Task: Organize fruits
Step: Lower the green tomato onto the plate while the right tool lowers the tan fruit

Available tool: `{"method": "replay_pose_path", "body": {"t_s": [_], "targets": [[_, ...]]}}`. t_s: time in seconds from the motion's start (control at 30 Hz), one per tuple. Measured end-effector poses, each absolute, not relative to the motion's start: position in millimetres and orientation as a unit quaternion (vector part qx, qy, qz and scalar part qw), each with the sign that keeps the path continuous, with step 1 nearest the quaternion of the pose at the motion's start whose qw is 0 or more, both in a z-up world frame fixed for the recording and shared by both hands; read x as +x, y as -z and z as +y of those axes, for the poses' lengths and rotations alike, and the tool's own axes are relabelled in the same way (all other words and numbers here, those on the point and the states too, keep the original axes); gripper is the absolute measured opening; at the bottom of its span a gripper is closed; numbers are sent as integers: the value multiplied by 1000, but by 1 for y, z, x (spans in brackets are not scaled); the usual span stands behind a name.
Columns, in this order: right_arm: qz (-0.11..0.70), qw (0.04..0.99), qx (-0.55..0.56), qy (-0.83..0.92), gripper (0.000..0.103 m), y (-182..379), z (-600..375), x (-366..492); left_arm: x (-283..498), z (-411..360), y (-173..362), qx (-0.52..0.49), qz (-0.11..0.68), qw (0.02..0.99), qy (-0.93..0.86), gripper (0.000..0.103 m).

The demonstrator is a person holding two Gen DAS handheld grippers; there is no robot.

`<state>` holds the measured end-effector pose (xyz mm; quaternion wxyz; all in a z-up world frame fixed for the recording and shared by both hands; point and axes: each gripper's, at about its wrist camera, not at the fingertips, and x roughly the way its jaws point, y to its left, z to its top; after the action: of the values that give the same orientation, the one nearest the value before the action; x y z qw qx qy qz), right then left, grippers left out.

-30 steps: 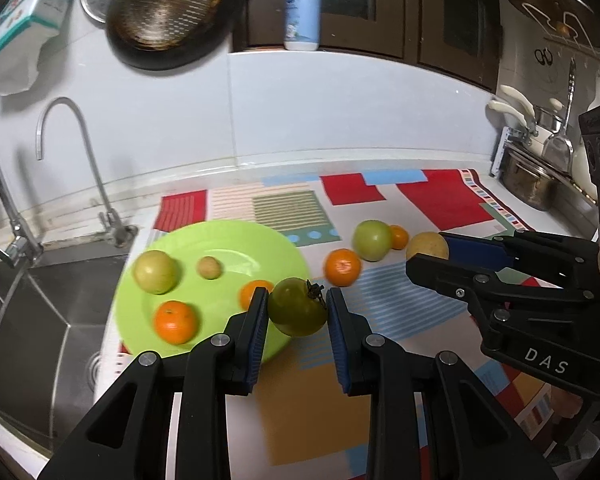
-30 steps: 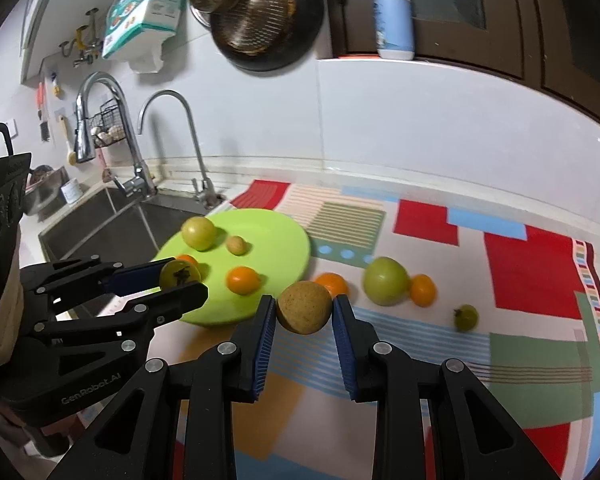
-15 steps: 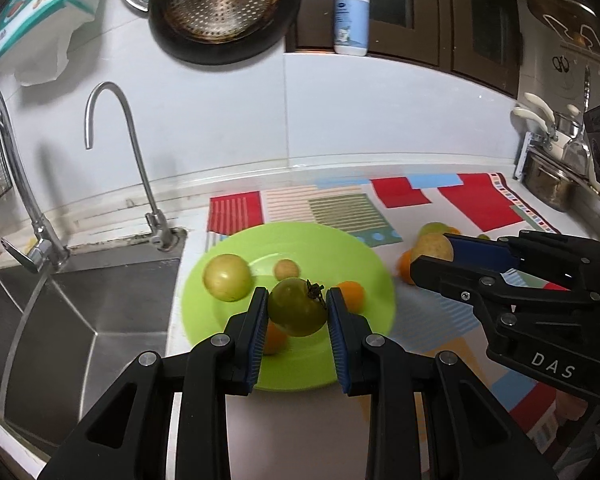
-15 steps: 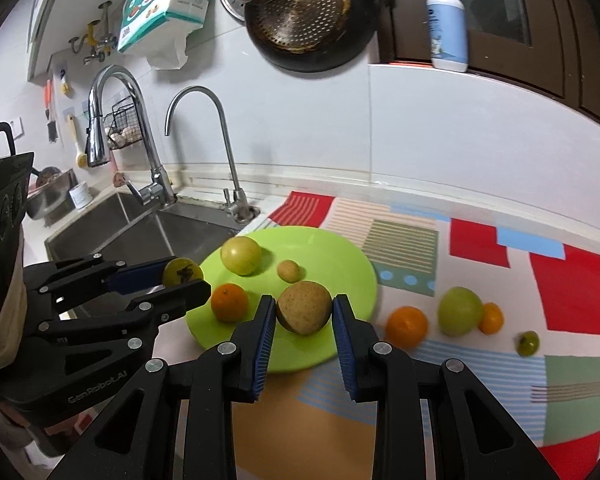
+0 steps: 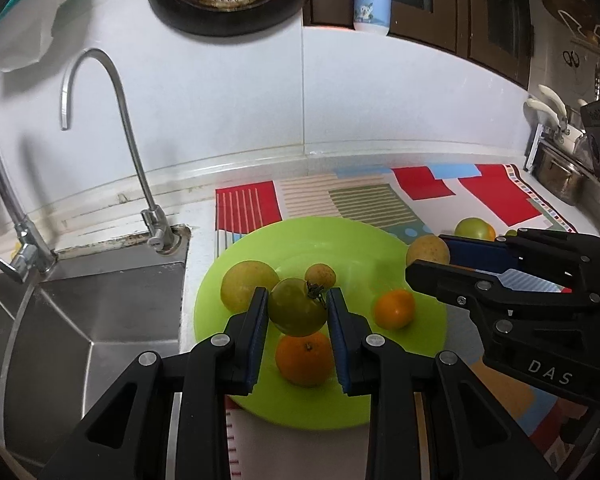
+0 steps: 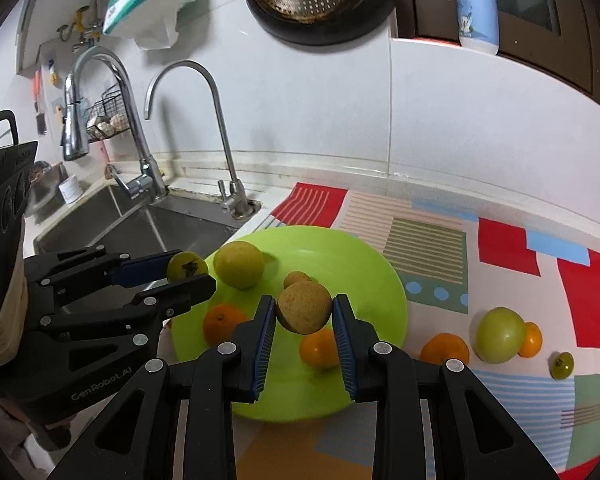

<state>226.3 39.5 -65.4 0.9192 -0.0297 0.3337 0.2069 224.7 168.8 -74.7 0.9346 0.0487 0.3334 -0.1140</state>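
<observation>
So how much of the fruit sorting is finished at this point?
Partly done. Four fruits already lie on the green plate: a yellow-green one, a small brown one and two oranges. In hand: the left tongs grip a green tomato, the right tongs a brown fruit, both above the plate. Four fruits remain on the mat.

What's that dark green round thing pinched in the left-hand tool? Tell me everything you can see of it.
It is a green tomato, round, smooth and slightly glossy, olive green, with a dried dark stem cap turned to its right. The left gripper is shut on it, blue pads pressing both sides, holding it in the air over the lime green plate, above an orange. Nothing else touches it.
</observation>
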Motion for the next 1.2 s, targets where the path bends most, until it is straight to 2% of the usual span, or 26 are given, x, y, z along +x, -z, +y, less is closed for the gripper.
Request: {"method": "replay_pose_path", "body": {"t_s": [0.33, 0.47, 0.53, 0.67, 0.83, 1.0, 1.1, 1.2], "targets": [[358, 911, -26, -201, 30, 84, 39, 253, 248, 164, 90, 49, 351, 927, 123, 30], [355, 913, -28, -196, 32, 86, 40, 255, 247, 164, 89, 50, 348, 929, 117, 36], [351, 916, -32, -190, 37, 84, 40, 254, 245, 164, 88, 50, 348, 929, 117, 37], [346, 921, -27, -180, 37, 80, 33, 247, 237, 162, 84, 55, 343, 931, 114, 40], [342, 925, -19, -165, 38, 72, 23, 232, 222, 158, 73, 59, 331, 936, 107, 51], [327, 934, -17, -145, 46, 60, 11, 212, 206, 153, 61, 54, 315, 942, 99, 66], [317, 939, -12, -133, 55, 52, 3, 201, 198, 149, 52, 48, 306, 946, 95, 70], [308, 943, -11, -123, 59, 46, -6, 190, 187, 143, 44, 48, 297, 949, 93, 77]]}}
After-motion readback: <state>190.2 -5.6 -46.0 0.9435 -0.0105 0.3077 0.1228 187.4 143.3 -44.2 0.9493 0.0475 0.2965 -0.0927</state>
